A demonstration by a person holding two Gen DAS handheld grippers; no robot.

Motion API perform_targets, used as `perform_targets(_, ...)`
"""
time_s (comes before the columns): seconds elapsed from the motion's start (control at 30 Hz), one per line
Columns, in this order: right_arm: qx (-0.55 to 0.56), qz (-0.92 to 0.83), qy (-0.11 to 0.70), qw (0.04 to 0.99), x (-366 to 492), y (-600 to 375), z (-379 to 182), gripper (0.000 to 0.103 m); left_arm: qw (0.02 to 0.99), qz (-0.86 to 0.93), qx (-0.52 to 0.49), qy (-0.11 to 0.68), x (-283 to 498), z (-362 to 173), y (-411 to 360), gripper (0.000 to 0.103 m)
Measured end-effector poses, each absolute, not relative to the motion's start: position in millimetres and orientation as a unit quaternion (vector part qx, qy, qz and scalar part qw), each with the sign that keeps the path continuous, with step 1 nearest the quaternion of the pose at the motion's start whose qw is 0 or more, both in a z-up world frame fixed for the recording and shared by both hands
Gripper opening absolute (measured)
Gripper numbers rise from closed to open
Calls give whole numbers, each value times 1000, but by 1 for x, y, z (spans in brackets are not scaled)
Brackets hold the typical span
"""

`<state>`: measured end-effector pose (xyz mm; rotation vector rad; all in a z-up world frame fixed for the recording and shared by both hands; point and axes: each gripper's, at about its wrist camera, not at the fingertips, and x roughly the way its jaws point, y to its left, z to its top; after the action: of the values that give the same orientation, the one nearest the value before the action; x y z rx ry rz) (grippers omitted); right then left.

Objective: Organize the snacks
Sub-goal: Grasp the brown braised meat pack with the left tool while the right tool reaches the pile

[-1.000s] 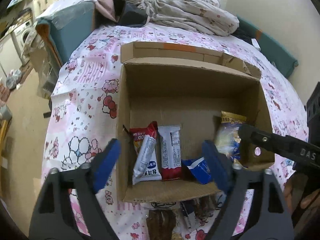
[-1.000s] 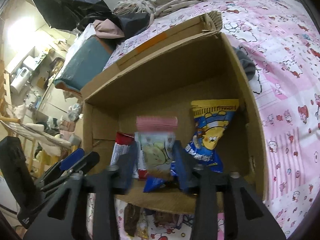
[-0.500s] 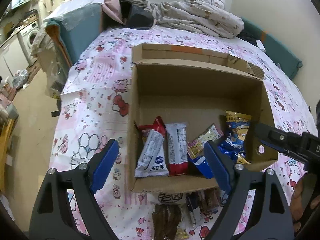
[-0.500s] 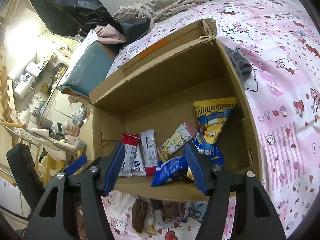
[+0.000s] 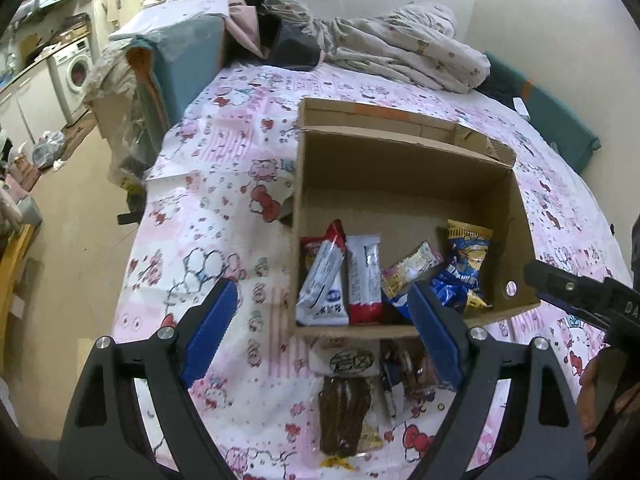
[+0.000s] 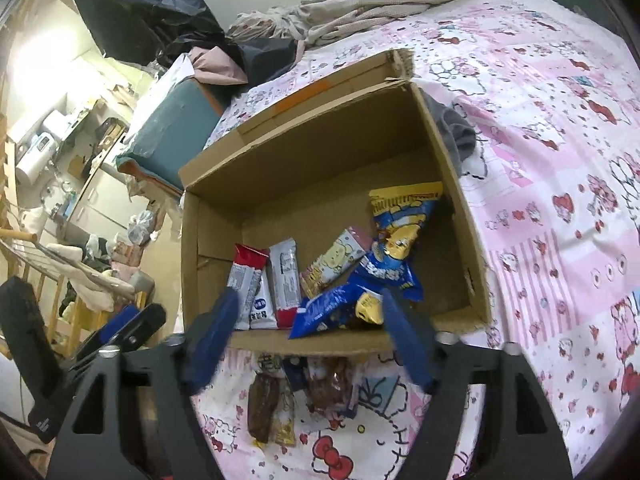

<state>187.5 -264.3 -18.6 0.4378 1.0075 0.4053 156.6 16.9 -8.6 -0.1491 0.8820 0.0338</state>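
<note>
An open cardboard box [image 5: 400,176] [image 6: 320,152] stands on a pink cartoon-print bedsheet [image 5: 224,208]. Inside it lie two red-and-white packs [image 5: 324,280] [image 6: 285,276], a pink-and-yellow pack [image 5: 412,264] [image 6: 334,258], a blue-and-yellow bag [image 5: 466,256] [image 6: 400,232] and a blue pack [image 6: 332,310]. Brown snack bars [image 5: 344,412] [image 6: 264,400] and a white pack [image 5: 352,358] lie on the sheet before the box's near wall. My left gripper [image 5: 322,288] hangs open above that wall, empty. The jaws of my right gripper [image 6: 310,300] are opening with nothing between them.
A heap of crumpled bedding [image 5: 400,48] lies beyond the box. A teal case [image 5: 188,52] stands off the bed's far left corner. A grey cloth [image 6: 456,132] lies against the box's right wall. The floor drops away on the left, with a washing machine [image 5: 76,72] behind.
The right gripper let go of the pink-and-yellow pack, which now lies in the box against the blue-and-yellow bag, and its jaws spread wider. Both grippers drew back from the box.
</note>
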Motion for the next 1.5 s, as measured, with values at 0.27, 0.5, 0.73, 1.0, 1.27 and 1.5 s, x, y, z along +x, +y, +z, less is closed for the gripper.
perform_targets(0.27, 196, 158, 470, 846, 149, -272, -16, 90, 885, 50, -117, 448, 133, -16, 40, 86)
perform_targets(0.5, 238, 134, 496, 824, 123, -304, -32, 90, 848, 40, -128, 513, 132, -54, 33, 86)
perform_targets(0.73, 279, 140, 526, 791, 124, -314, -49, 90, 774, 8, -121, 622, 139, -130, 2, 86)
perform_targets(1.0, 279, 156, 543, 777, 132, -299, -58, 90, 775, -1, -55, 630, 144, -153, -22, 85)
perform_targets(1.27, 277, 175, 551, 767, 137, -282, -63, 90, 773, -17, -26, 633, 150, -149, -35, 52)
perform_targets(1.5, 275, 179, 555, 764, 137, -278, -64, 90, 779, 8, -36, 626, 131, -125, -25, 46)
